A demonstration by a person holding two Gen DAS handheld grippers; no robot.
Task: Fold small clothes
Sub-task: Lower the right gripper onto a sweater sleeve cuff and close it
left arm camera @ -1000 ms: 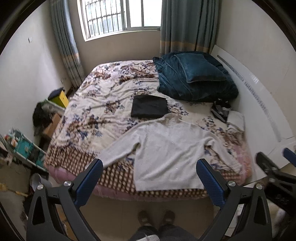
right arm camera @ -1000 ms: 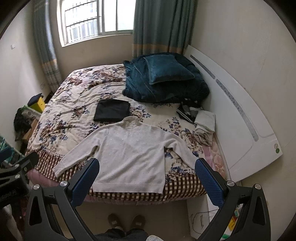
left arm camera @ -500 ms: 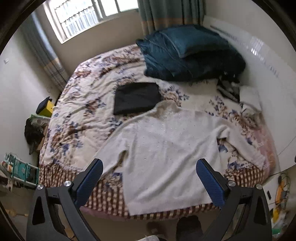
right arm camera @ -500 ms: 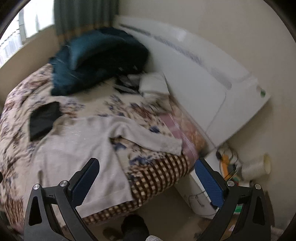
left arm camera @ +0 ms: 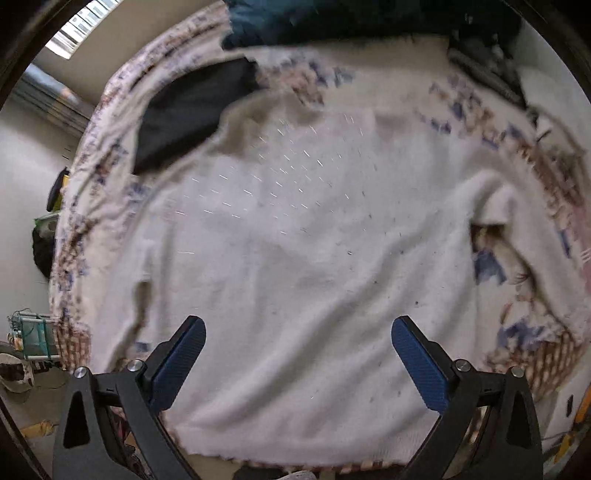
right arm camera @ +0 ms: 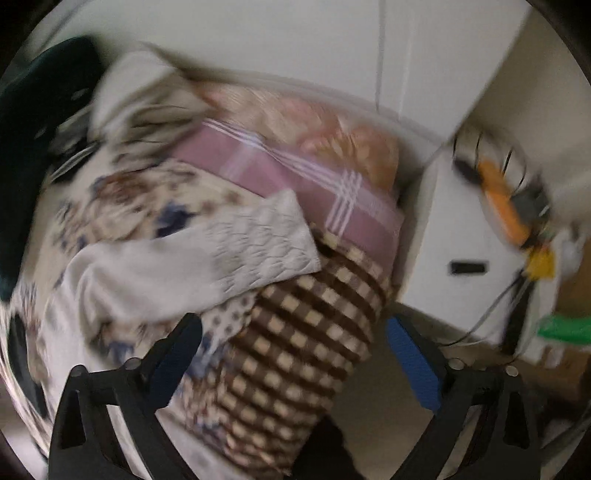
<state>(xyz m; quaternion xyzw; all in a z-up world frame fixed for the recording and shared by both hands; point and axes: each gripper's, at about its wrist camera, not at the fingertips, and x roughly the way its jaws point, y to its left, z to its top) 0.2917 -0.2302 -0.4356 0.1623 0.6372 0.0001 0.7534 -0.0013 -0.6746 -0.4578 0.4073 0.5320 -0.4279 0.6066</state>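
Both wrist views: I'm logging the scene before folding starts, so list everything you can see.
sweater: one, white, spread flat on the bed
sleeve cuff: one, white, near the bed's corner
folded garment: one, black, beyond the sweater
bedspread: one, floral with brown checked border, covering the bed
blanket: one, dark teal, far end of the bed
sheet: one, pink plaid, under the bedspread
white box: one, beside the bed
left gripper: fingers open, above the sweater hem
right gripper: fingers open, near the cuff
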